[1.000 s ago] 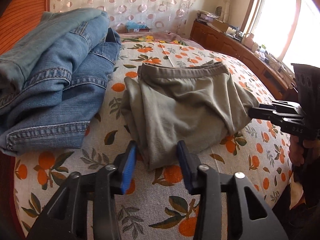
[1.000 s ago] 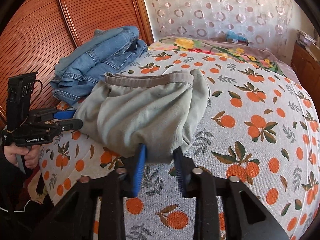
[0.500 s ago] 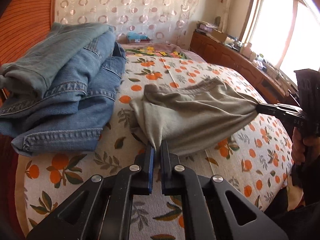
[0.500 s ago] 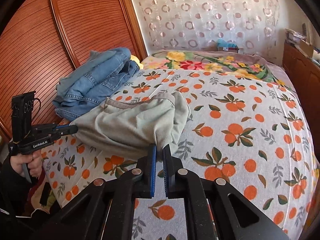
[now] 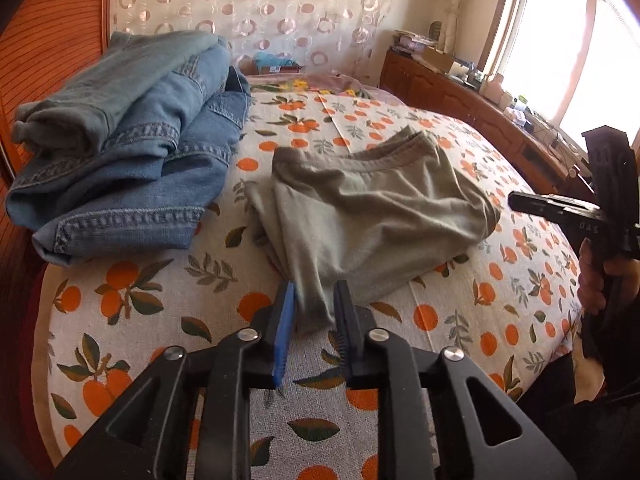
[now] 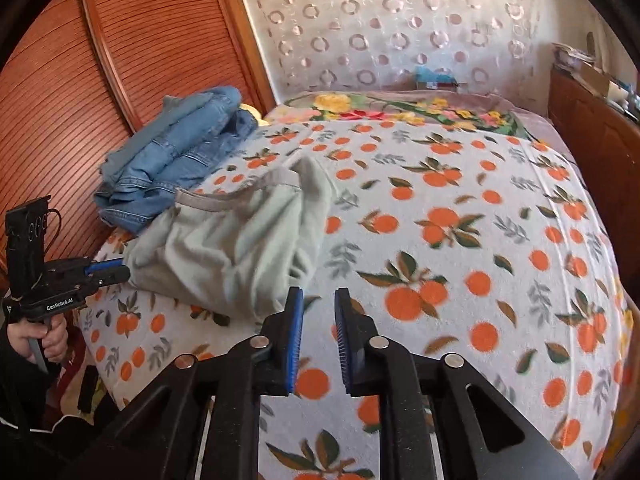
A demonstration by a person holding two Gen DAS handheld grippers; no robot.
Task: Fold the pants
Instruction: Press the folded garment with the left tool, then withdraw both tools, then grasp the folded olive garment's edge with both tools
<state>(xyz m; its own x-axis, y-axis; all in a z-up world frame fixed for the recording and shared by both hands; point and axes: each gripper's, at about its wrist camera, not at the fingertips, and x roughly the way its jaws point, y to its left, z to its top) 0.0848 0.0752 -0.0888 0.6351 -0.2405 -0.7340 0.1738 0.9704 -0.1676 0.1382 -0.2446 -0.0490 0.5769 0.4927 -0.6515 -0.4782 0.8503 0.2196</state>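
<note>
1. Left gripper [image 5: 314, 300]: jaws just reopened to a narrow gap; near corner of the grey-green pants [image 5: 372, 220] lying loose between the pads, not pinched.
2. Right gripper [image 6: 318, 308]: jaws just reopened, slightly parted, nothing between them; pants edge just beside the left pad.
3. Pants: folded in a rumpled bundle on the orange-print bedspread [image 6: 460, 240], waistband on the far side.
4. Stacked blue jeans [image 5: 132, 140]: beside the pants, against the wooden headboard [image 6: 100, 60].

The pants [image 6: 240, 240] look motion-blurred in the right wrist view; the clutter on the sideboard [image 5: 460, 92] is too small to tell.
</note>
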